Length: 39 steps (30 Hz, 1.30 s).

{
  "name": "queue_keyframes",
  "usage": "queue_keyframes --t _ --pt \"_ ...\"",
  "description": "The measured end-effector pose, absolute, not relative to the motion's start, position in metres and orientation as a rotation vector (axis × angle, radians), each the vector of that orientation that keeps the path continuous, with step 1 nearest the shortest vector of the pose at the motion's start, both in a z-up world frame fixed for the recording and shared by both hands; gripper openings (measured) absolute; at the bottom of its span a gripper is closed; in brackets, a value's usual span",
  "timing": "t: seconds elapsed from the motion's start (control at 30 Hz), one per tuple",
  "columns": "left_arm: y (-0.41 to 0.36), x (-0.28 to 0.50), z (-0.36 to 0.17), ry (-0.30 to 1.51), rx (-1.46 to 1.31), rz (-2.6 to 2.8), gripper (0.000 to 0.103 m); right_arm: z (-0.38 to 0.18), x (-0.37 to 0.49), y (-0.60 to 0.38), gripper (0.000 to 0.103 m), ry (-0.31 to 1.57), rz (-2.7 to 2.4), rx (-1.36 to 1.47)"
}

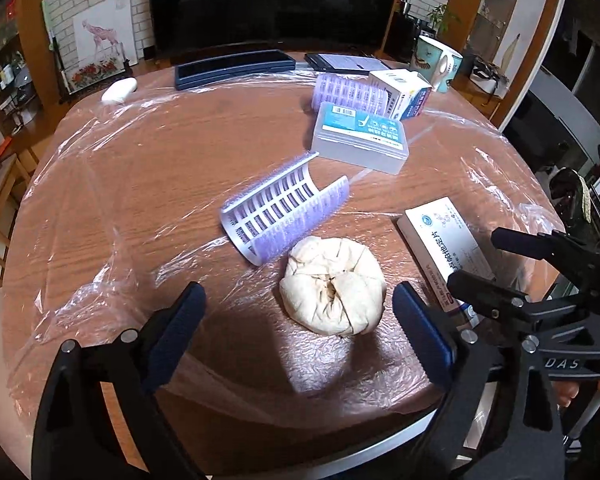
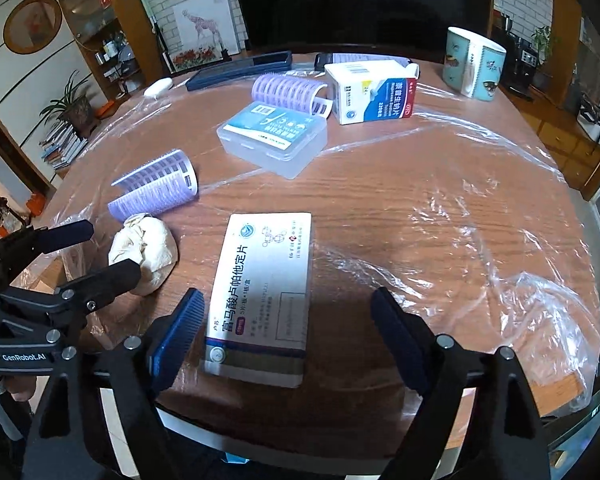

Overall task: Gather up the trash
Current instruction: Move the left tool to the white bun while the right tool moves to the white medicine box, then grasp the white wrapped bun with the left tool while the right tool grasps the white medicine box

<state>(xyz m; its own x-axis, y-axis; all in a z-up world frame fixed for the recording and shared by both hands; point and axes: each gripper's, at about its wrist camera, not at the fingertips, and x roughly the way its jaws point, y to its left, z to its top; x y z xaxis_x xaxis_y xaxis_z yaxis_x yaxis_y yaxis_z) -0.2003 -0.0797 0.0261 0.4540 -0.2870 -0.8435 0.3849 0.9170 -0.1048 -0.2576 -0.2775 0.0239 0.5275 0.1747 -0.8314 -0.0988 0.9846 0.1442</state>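
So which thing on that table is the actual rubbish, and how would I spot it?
Look at the round wooden table under clear plastic film. Near its front edge, between a purple hair roller and a flat white medicine box, sits the crumpled paper ball. It is the only soft, cream, shapeless lump among hard-edged items.

Near edge of the bench is pretty crowded. The crumpled paper wad sits right in front of the left hand-held gripper, nothing between them, and the jaws stand wide enough to pass either side of it. Just behind the wad a purple hair roller blocks the far side, almost touching it. To the right, the flat medicine box lies between the open jaws of the right hand-held gripper. The two grippers are close together there. Far right of the bench is open, only loose plastic film. Mid-bench, a clear plastic case clutters the way.
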Motion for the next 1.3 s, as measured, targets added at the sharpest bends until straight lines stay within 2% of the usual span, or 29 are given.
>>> queue_keyframes --t 0.3,0.43,0.8,0.9,1.03,1.1,1.3 --pt "-0.093 -0.195 0.019 1.026 0.175 -0.453 0.084 0.027 -0.257 -0.274 0.075 1.013 0.179 0.009" --pt "-0.095 -0.193 0.018 1.028 0.176 -0.468 0.084 0.029 -0.259 -0.276 0.075 1.018 0.209 0.015" --pt "-0.102 -0.194 0.012 1.010 0.258 -0.458 0.071 0.022 -0.246 -0.266 0.075 1.013 0.200 -0.064" --pt "-0.103 -0.195 0.013 1.007 0.260 -0.460 0.069 0.019 -0.242 -0.263 0.071 1.013 0.198 -0.099" --pt "-0.105 -0.196 0.015 1.003 0.266 -0.474 0.055 0.018 -0.241 -0.262 0.056 1.009 0.197 -0.109" --pt "-0.107 -0.198 0.015 0.999 0.276 -0.475 0.052 0.018 -0.241 -0.264 0.051 1.006 0.193 -0.103" --pt "-0.108 -0.204 0.016 0.993 0.281 -0.475 0.051 0.021 -0.242 -0.274 0.051 1.008 0.220 -0.021"
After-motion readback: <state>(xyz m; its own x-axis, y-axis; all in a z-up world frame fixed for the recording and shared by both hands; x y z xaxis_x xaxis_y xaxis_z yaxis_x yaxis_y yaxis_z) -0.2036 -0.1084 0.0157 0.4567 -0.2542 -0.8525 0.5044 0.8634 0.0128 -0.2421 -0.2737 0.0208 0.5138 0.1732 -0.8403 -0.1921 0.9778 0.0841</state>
